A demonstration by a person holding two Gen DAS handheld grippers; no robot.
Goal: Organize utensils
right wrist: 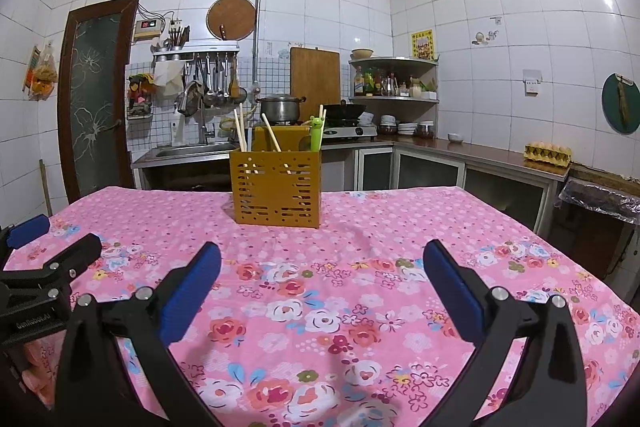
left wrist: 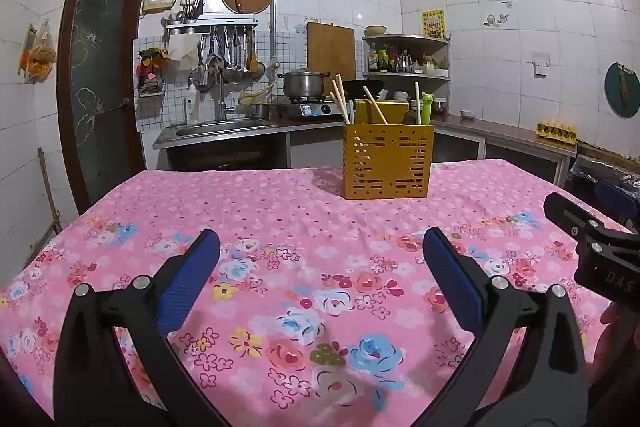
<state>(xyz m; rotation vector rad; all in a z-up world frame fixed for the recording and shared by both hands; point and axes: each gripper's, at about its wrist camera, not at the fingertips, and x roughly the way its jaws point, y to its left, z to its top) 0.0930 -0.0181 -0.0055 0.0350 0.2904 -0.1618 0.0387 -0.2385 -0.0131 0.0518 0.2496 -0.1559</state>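
Observation:
A yellow perforated utensil holder (left wrist: 387, 163) (right wrist: 277, 187) stands upright at the far middle of the table. Wooden chopsticks (left wrist: 341, 98) (right wrist: 240, 129) and a green frog-topped utensil (left wrist: 427, 109) (right wrist: 316, 135) stick out of it. My left gripper (left wrist: 322, 259) hovers open over the pink floral tablecloth (left wrist: 280, 227), well short of the holder, with nothing between its blue pads. My right gripper (right wrist: 322, 261) is likewise open and empty over the tablecloth (right wrist: 400, 227). The right gripper (left wrist: 588, 227) shows at the right edge of the left wrist view, and the left gripper (right wrist: 52, 251) at the left edge of the right wrist view.
Behind the table runs a kitchen counter with a sink (left wrist: 218, 127), a gas stove with a steel pot (left wrist: 303, 83) (right wrist: 279, 107) and a wok (right wrist: 345, 109). A corner shelf (right wrist: 394, 79) holds bottles. An egg carton (right wrist: 547, 150) sits on the right counter. A dark door (left wrist: 100, 87) is at left.

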